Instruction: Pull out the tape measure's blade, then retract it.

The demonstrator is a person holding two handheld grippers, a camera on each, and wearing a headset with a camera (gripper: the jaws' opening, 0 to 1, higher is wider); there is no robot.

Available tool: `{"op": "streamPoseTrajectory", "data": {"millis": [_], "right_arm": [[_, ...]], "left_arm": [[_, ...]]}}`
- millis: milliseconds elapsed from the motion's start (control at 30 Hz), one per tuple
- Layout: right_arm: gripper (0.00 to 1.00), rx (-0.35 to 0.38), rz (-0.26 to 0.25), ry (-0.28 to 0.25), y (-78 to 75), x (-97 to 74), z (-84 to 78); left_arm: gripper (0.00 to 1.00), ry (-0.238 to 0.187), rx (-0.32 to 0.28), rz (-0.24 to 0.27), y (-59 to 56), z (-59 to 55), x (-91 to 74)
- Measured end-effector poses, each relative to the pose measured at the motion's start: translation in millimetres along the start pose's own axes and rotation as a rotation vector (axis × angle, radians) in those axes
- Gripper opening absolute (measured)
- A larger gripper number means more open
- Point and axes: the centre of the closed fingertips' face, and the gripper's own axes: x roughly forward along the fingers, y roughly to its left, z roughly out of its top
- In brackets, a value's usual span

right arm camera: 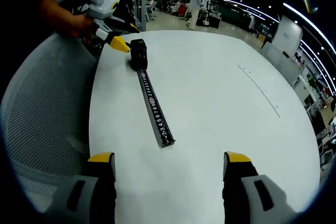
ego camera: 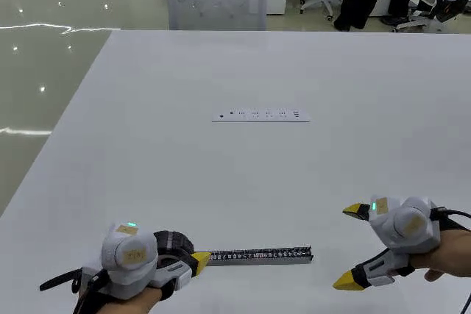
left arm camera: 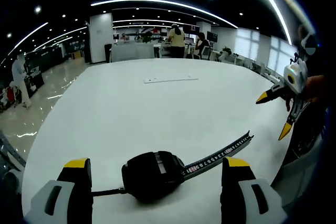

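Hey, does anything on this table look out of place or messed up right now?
Nothing looks damaged or spilled. One loose end: the tape measure's blade lies pulled out flat on the table, its tip free, with the right hand-held gripper open and apart from it. The left hand-held gripper straddles the case, jaws open.

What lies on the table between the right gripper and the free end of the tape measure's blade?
Bare table: in the head view, nothing lies between the right gripper and the blade end.
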Motion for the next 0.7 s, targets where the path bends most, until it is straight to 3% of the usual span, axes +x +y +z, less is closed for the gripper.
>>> {"op": "streamPoseTrajectory", "data": {"millis": [133,167,267,400,433,700], "right_arm": [[0.8,-0.072,0.046,0.033,-1.0,7.2,2.7],[0.79,-0.09,0.072,0.037,0.8,10.1,4.3],[0.7,-0.132,0.121,0.069,3.8,15.5,5.2],[0.63,-0.173,0.14,0.105,3.5,23.4,6.5],[0.59,-0.18,0.165,0.117,6.3,25.2,6.3],[0.42,-0.206,0.177,0.146,3.6,45.4,6.5]], "left_arm": [[1.0,-0.027,0.039,0.02,2.0,-4.4,0.9],[1.0,-0.045,0.034,0.014,2.0,-3.8,0.9],[1.0,-0.035,-0.004,0.018,4.6,-6.2,3.2],[1.0,-0.046,-0.016,0.029,7.8,-4.7,5.0],[1.0,-0.043,-0.017,0.027,7.2,-5.8,5.1],[1.0,-0.051,0.009,0.002,-0.6,-7.7,7.4]]}}
